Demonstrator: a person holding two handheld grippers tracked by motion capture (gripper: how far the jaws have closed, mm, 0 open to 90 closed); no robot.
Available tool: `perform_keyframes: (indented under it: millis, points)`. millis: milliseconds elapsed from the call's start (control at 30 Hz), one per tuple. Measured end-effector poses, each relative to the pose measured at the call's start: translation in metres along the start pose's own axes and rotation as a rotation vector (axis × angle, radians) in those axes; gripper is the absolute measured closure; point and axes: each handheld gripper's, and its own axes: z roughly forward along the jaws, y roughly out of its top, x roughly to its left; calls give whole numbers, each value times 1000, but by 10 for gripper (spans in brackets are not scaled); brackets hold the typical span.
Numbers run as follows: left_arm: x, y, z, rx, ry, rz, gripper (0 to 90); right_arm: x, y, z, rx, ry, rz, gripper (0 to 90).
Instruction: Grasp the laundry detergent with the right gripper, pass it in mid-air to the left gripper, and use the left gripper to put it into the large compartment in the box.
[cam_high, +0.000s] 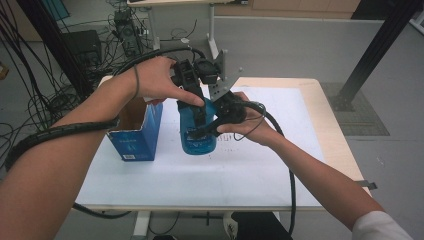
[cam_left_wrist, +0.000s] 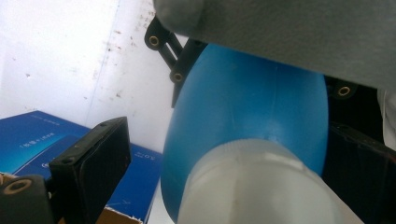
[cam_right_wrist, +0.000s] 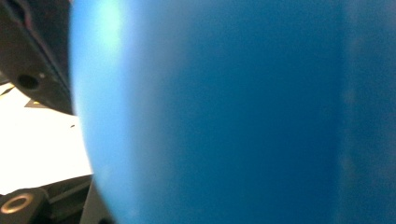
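Note:
A blue translucent bottle (cam_high: 199, 137) stands upright on the white table (cam_high: 250, 170), just right of an open blue carton (cam_high: 137, 135). My left gripper (cam_high: 195, 107) comes down over its top. In the left gripper view its jaws straddle the white cap (cam_left_wrist: 252, 182), and a gap shows between the left jaw and the bottle (cam_left_wrist: 247, 107). My right gripper (cam_high: 215, 127) is shut on the bottle's body from the right side. In the right gripper view the blue wall (cam_right_wrist: 233, 112) sits pressed close, with one black jaw at the upper left.
The blue carton (cam_left_wrist: 28, 144) lies close beside the bottle on the left. Cables (cam_high: 40, 90) crowd the floor beyond the table's left edge, and a black post (cam_high: 370, 55) stands at the far right. Bare table spreads to the right and front.

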Motion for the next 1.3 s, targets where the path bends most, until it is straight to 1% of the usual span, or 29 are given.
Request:
perform_keyframes:
  millis: [33,67,167,233,267,300,367,500,533,600,633,667,733,967,1000,1133,1200,1233,1267,1300]
  points:
    - [-1,0,0,-8,1,-8,66,1,0,0,-3,5,11,443]
    - [0,0,0,-3,1,0,66,1,0,0,-3,4,11,443]
    - [0,1,0,0,2,4,66,1,0,-1,-2,3,10,443]
    - [-1,1,-1,-6,2,-3,66,1,0,-1,-2,3,10,443]
    - [-1,1,-1,-8,2,-3,67,0,0,-1,0,-2,2,443]
    - [-1,1,-1,-6,2,1,67,1,0,-1,-3,3,10,443]
    - [-1,1,-2,-5,3,2,67,0,0,-1,-1,-2,0,443]
    - [-1,1,-2,-4,4,2,67,0,0,-2,-1,-2,2,443]
    - [-1,1,-2,-7,4,-4,67,1,0,-2,-4,2,9,443]
    - [-1,2,-2,1,6,3,67,0,0,-2,-6,-1,-6,443]
    - [-1,2,-2,-3,7,0,67,0,0,-2,-5,-1,-5,443]
    - [-1,2,-2,1,7,4,67,0,0,-2,-4,-2,-5,443]
    - [-1,3,-2,0,8,5,67,1,1,-3,-4,1,10,443]
    - [-2,3,-2,-6,8,-2,67,1,1,-3,-4,1,7,443]
    - [-1,3,-2,-1,8,5,67,1,1,-3,-5,0,8,443]
    - [-1,2,-2,2,10,7,67,0,1,-3,-5,1,10,443]
    - [-1,2,-3,1,9,4,67,0,1,-3,-3,-4,0,443]
    - [-1,2,-2,-6,9,-4,68,-1,1,-3,-6,-3,-5,443]
    - [-1,2,-2,-4,8,-5,67,0,1,-3,-6,0,7,443]
    - [-1,2,-2,-3,9,-4,68,0,1,-2,-10,2,1,443]
